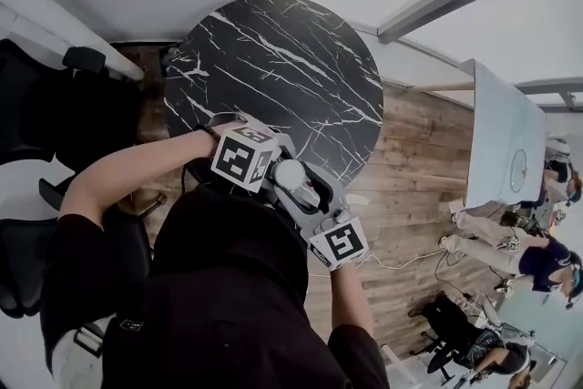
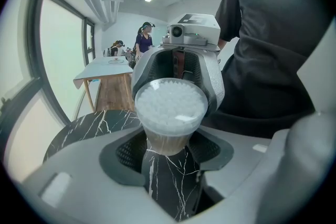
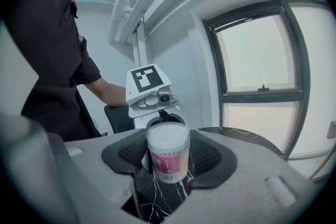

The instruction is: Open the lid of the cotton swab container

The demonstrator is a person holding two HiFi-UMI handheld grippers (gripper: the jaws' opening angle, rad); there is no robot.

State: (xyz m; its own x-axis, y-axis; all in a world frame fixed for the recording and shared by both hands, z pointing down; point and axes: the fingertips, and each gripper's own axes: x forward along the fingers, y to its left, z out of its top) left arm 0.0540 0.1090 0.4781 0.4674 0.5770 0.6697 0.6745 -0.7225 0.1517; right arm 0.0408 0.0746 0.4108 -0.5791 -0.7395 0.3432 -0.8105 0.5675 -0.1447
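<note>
Okay, we see the left gripper (image 2: 169, 139) clamped on the cotton swab container (image 3: 169, 160), its clear lid (image 2: 169, 105) looking on, over the marble table (image 1: 273, 59) near its edge. The right gripper (image 3: 168, 140) has its jaws apart around the container, not pressing.

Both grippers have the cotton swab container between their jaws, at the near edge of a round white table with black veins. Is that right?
Not quite. The table is black with white veins, as the head view shows. The rest stands: the left gripper and the right gripper both have the cotton swab container between their jaws, at the round table's near edge.
</note>
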